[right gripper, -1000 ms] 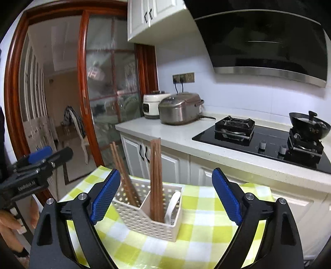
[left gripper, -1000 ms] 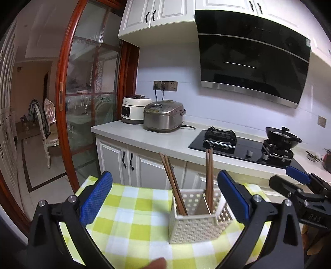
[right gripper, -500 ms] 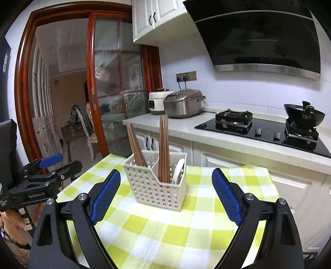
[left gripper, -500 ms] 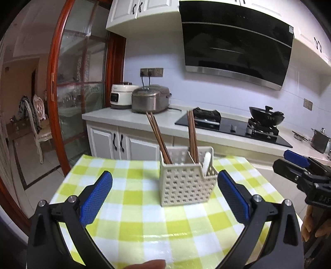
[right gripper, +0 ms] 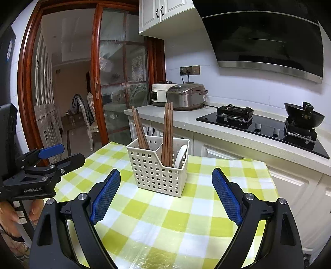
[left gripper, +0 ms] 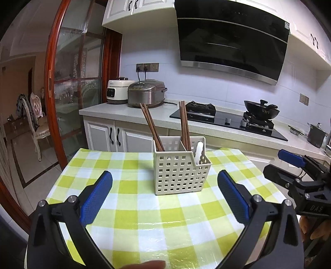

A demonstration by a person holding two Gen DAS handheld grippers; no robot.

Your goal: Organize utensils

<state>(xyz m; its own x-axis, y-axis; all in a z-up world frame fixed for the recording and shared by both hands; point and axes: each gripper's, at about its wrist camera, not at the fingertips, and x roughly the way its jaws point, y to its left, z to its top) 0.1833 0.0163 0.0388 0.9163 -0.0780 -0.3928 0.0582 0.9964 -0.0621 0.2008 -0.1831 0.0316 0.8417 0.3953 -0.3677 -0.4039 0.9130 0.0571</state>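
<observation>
A home kitchen. A white counter along the back wall carries two rice cookers at its left end and a black gas hob with a wok toward the right. A black range hood hangs above, flanked by white cabinets. At left, a wood-framed glass door opens onto a room with a chair.

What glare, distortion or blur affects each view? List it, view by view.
Left wrist view: fisheye bends the range hood and door frame; ceiling light glares off the glossy tablecloth; a blurred fingertip intrudes at the bottom edge. Right wrist view: dark vignette in the corners, curved door frame, glare on the tablecloth; the utensil basket stays sharp.
</observation>
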